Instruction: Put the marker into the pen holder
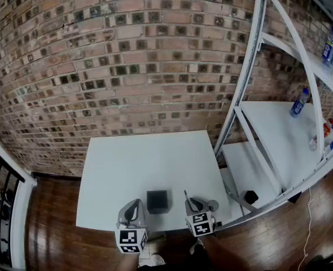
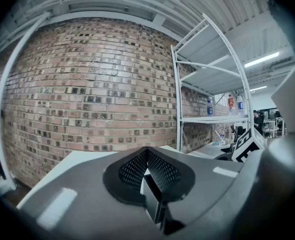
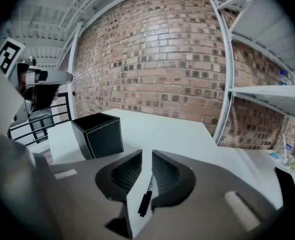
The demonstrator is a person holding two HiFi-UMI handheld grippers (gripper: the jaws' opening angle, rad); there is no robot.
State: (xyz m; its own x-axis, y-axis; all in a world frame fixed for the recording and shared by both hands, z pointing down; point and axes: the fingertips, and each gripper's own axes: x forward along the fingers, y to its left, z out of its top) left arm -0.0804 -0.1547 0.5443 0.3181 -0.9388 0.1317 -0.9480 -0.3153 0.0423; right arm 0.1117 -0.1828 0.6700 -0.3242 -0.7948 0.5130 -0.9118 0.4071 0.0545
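Grips the marker [image 3: 146,196] in the right gripper [image 3: 147,156], jaws closed on it with only a narrow slit between them. Shows the marker lengthwise in that slit, dark end toward the gripper body, pale printed barrel toward the tips. In the head view, shows the marker as a thin dark line jutting from the gripper, slanted toward the desk's far left.

Holds the left gripper [image 2: 147,151] with jaws pressed together, tips touching, on nothing.

Places both grippers over the near edge of the white desk [image 1: 144,157]: left one just left of the black square holder [image 1: 157,201], right one just right of it. Leaves the holder upright, open top showing, at about the middle of that near edge. Puts marker and holder near each other but apart.

Beyond the desk's far edge, a brick wall [image 1: 127,66]. To the desk's right, a white rack [image 1: 279,134] with bottles [image 1: 299,102] on its shelves. Below, a dark wooden floor [image 1: 53,224].
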